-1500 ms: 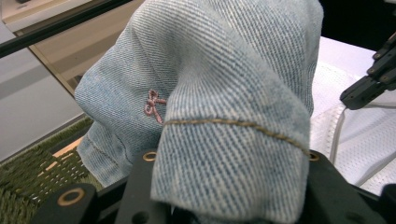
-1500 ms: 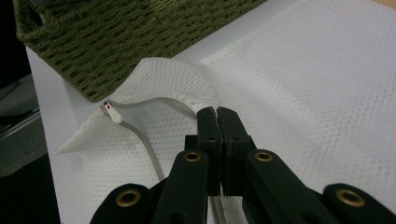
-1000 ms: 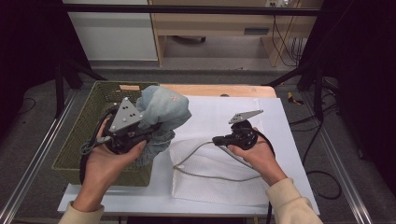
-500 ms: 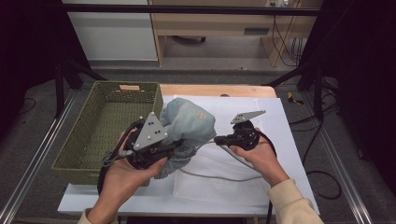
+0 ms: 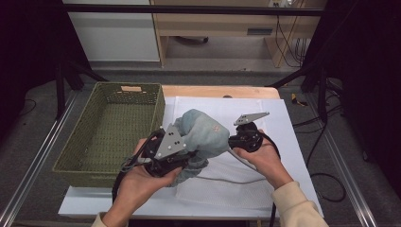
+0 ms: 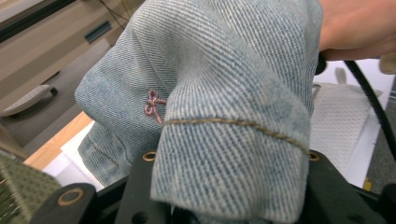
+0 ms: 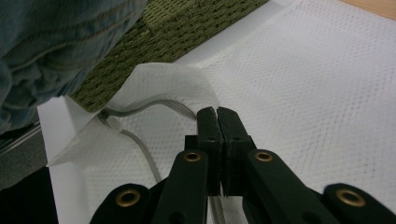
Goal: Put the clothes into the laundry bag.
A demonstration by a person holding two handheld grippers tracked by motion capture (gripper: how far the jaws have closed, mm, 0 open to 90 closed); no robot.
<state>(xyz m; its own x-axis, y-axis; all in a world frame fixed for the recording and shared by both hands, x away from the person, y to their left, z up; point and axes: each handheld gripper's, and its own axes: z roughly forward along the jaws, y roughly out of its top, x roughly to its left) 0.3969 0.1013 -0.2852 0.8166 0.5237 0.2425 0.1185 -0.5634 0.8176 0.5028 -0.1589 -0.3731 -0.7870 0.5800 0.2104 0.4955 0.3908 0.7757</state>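
A bundled piece of light blue denim [image 5: 204, 133] with a small pink embroidered bow [image 6: 153, 105] hangs above the white mat [image 5: 265, 116], just right of the basket. My left gripper [image 5: 185, 157] is shut on it; the cloth drapes over both jaws and hides the tips [image 6: 231, 182]. My right gripper [image 5: 232, 141] is held low over the mat, close against the right side of the denim. Its jaws [image 7: 217, 115] are shut together with nothing between them, and the denim [image 7: 51, 42] hangs to their upper left.
A green woven basket [image 5: 71, 158] stands at the table's left, its side [image 7: 187, 28] near the mat's curled edge. A grey cable [image 5: 222, 180] loops across the mat under both hands. Bare wood table edge [image 5: 213, 91] lies beyond the mat.
The left hand has carried the denim bundle rightward and a little down, from over the basket to over the mat beside the right gripper. The right hand has stayed put.
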